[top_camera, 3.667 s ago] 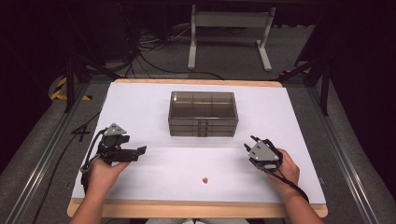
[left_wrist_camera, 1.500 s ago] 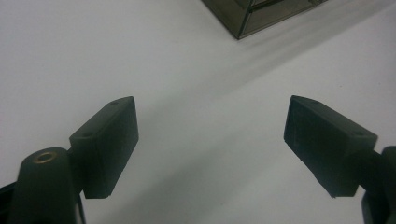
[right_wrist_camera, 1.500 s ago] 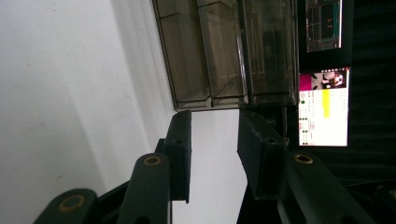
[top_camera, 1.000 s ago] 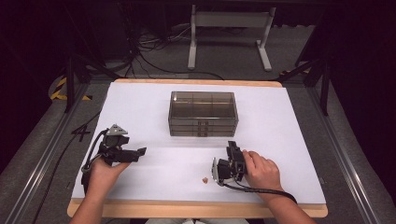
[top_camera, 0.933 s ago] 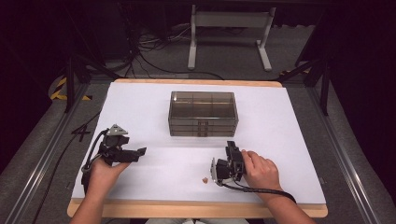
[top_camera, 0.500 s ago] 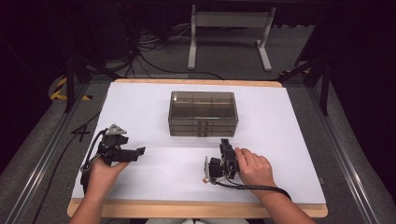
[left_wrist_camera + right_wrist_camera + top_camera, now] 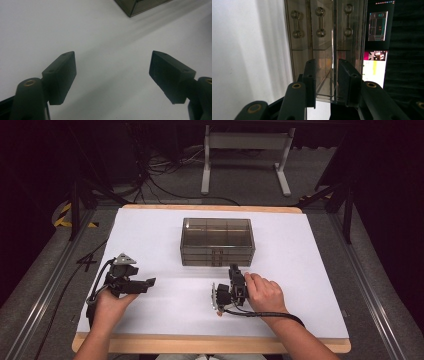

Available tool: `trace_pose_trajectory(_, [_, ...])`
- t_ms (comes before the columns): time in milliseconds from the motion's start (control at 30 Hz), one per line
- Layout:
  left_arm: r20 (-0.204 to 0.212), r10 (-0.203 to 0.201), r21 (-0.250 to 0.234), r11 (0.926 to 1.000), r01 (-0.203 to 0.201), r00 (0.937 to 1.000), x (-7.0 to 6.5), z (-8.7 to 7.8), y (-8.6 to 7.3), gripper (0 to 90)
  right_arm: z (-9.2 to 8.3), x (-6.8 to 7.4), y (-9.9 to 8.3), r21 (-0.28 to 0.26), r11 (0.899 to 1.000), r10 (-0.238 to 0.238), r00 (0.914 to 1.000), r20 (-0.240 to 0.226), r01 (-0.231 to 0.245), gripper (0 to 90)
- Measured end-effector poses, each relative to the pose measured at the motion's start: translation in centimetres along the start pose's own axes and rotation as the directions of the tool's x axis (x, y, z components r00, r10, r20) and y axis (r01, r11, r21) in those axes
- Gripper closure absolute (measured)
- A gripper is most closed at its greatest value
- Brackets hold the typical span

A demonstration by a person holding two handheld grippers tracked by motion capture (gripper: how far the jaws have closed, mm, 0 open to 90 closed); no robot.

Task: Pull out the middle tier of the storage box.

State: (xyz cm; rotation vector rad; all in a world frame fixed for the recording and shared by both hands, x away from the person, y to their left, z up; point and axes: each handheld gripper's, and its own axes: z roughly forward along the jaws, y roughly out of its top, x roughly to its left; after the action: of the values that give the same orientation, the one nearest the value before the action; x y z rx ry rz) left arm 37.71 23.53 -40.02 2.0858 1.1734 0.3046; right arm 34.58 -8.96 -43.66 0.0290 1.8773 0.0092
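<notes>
A smoky see-through drawer box stands in the middle of the white table. My right gripper lies rolled on its side in the person's right hand, just in front of the box and pointing at it. In the right gripper view its jaws stand open a little way apart with nothing between them, facing the box front and its drawer handles. My left gripper rests at the front left with its fingers spread wide over bare table.
A corner of the drawer box shows at the top of the left gripper view. The wooden table edge runs along the front. Behind the table are a dark floor with cables and a white stand.
The right hand has slid its gripper left along the front of the table, over the spot where a small reddish speck lay, and closer to the drawer box. The left gripper has stayed put.
</notes>
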Motion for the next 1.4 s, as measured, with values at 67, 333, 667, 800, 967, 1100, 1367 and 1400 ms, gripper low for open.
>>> trace_pose_trajectory(67, [0.002,0.001,0.000,1.0000,-0.001,1.0000,0.0,0.0,0.0,22.5,0.2,0.0,0.2,-0.006,1.000,-0.005,1.0000,0.004,0.005,69.0])
trace_pose_trajectory(333, [0.007,-0.001,0.003,1.0000,0.001,1.0000,0.0,0.0,0.0,23.2,1.1,0.1,1.0,-0.009,1.000,-0.015,0.9999,0.002,0.015,69.5])
trace_pose_trajectory(667, [0.011,-0.001,0.002,1.0000,0.001,0.9999,0.0,0.1,0.0,23.4,2.1,0.5,1.6,-0.006,1.000,-0.010,0.9998,0.015,0.010,73.1])
trace_pose_trajectory(800, [0.013,-0.002,0.001,1.0000,0.002,0.9999,0.0,0.1,0.0,23.3,2.5,0.7,1.9,-0.007,1.000,-0.014,0.9997,0.021,0.014,74.1])
trace_pose_trajectory(967, [0.016,-0.002,-0.002,1.0000,0.002,0.9999,0.1,0.0,0.0,23.0,3.0,1.0,2.1,-0.003,1.000,-0.010,0.9994,0.032,0.010,75.4])
trace_pose_trajectory(1100, [0.015,-0.005,-0.002,1.0000,0.005,0.9999,0.1,0.1,0.0,22.9,3.5,1.2,2.2,0.000,1.000,-0.013,0.9992,0.039,0.013,75.3])
trace_pose_trajectory(1367, [0.019,-0.010,0.000,1.0000,0.010,0.9998,0.1,0.2,-0.1,22.6,4.3,1.5,2.5,0.003,1.000,-0.016,0.9983,0.056,0.016,73.6])
trace_pose_trajectory(1400, [0.020,-0.008,-0.001,1.0000,0.008,0.9998,0.1,0.2,-0.1,22.6,4.4,1.6,2.5,0.004,1.000,-0.010,0.9980,0.062,0.010,73.4])
